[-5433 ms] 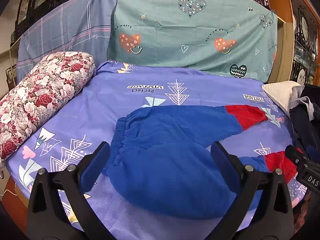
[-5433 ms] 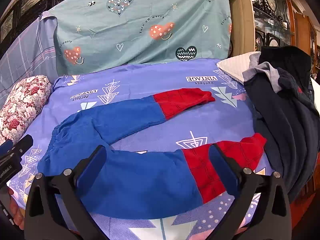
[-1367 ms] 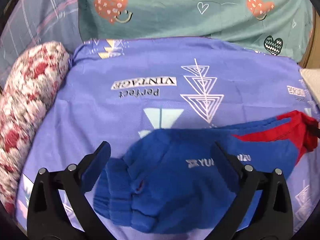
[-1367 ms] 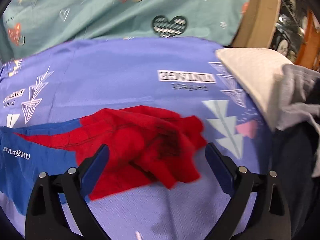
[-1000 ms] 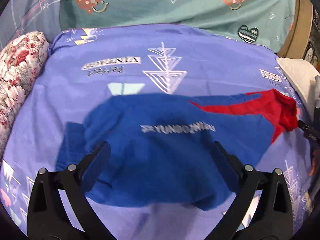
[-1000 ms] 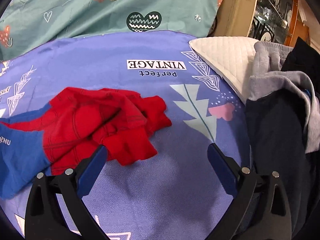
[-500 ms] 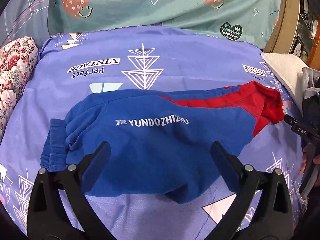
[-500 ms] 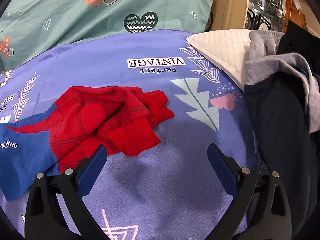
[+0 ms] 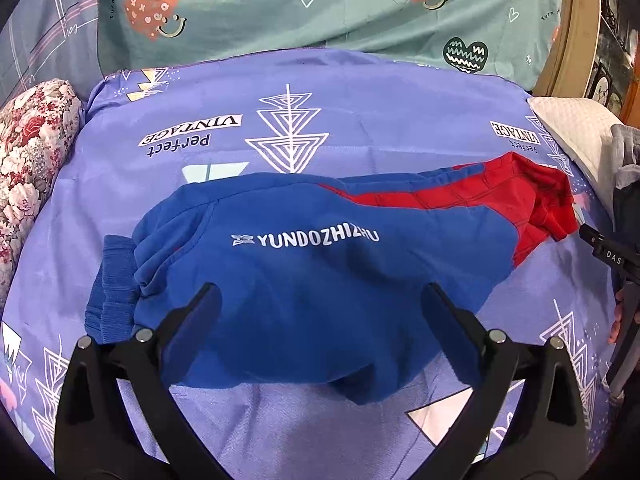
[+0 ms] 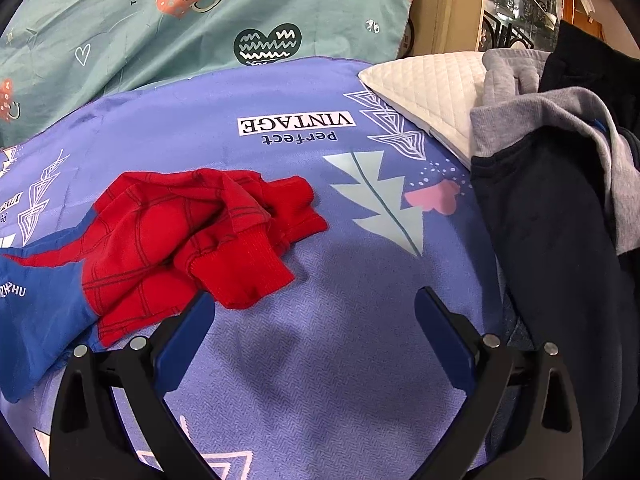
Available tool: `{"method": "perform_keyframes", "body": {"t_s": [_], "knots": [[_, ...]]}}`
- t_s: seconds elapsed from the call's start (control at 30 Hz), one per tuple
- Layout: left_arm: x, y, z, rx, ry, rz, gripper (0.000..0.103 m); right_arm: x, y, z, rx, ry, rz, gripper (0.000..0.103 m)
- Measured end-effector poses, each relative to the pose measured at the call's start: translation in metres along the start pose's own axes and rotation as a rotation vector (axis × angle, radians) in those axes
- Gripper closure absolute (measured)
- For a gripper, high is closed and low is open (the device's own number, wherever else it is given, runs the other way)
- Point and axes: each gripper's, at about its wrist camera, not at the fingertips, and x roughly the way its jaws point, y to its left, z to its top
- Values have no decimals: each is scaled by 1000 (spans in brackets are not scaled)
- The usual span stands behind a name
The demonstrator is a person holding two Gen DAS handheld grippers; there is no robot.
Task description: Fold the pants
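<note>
Blue pants (image 9: 304,280) with red cuffs lie on the purple bedsheet (image 9: 360,120), folded lengthwise with one leg over the other, waistband at the left, white lettering on top. The bunched red cuffs (image 10: 192,236) show in the right wrist view, left of centre. My left gripper (image 9: 320,320) is open and empty above the near edge of the blue part. My right gripper (image 10: 314,320) is open and empty over bare sheet, just right of the cuffs. The right gripper also shows at the right edge of the left wrist view (image 9: 608,256).
A floral pillow (image 9: 28,148) lies at the left. A white quilted pillow (image 10: 432,92) and a pile of dark and grey clothes (image 10: 560,208) sit at the right. A teal heart-print sheet (image 9: 320,8) hangs behind the bed.
The pants went from spread legs to one leg laid over the other. Both grippers let go and pulled back toward the near side; the cloth has settled flat.
</note>
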Motion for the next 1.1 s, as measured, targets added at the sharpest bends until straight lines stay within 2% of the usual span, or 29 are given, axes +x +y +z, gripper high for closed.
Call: {"method": "perform_keyframes", "body": {"t_s": [0.2,0.43,0.73,0.87,0.93,1.0,1.1], "knots": [[0,-4,-1,26,-3,15,2,8,1,3,-2,-3,-4,3],[1,9,-3,-6,-1,47,2,21,9,6,-12,-11,8,3],[7,19,-4,5,6,76,2,32,24,14,-39,-9,16,3],[7,48,7,-31,-3,126,2,23,25,16,-56,-28,34,3],[16,64,15,-46,48,150,2,19,26,22,-57,-35,39,3],[24,75,22,-38,66,179,2,16,28,31,-44,-52,40,3],[43,92,38,-64,75,278,2,23,41,47,-70,-48,32,3]]}}
